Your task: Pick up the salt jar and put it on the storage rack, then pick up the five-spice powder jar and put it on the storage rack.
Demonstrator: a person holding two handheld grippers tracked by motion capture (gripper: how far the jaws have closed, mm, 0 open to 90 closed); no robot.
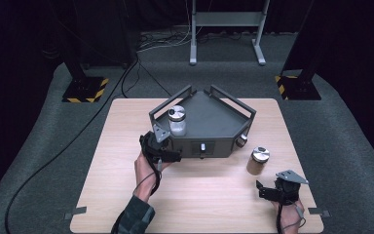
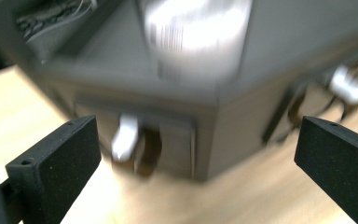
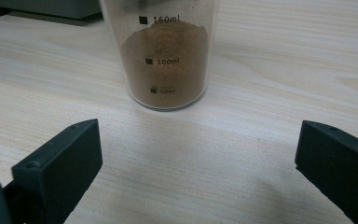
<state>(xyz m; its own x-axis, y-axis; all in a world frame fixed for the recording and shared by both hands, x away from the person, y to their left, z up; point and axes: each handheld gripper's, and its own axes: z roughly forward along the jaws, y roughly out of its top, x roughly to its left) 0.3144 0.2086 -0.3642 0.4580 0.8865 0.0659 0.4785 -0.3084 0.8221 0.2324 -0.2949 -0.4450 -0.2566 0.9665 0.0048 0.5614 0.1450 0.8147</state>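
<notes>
The jar of brown powder point(image 3: 168, 56) is seen upright straight ahead of the wide-open right claw point(image 3: 196, 172), well nearer than to the left claw point(image 1: 168, 153), also open.

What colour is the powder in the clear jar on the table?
Brown powder in the clear steel-lidded jar; right gripper view shows it best.

The table point(image 1: 126, 195) looks like pale wood with a fine grain and a smooth, matt finish. The rack point(image 1: 209, 117) on its far side is dark grey and matt, probably plastic or painted metal. Both jars, the one with brown powder point(image 3: 168, 60) and the nearly clear one point(image 1: 177, 122), have glossy transparent walls and shiny metal lids. The jaws of each hand-held gripper point(image 3: 196, 172) are black, matt and slightly rough.
</notes>
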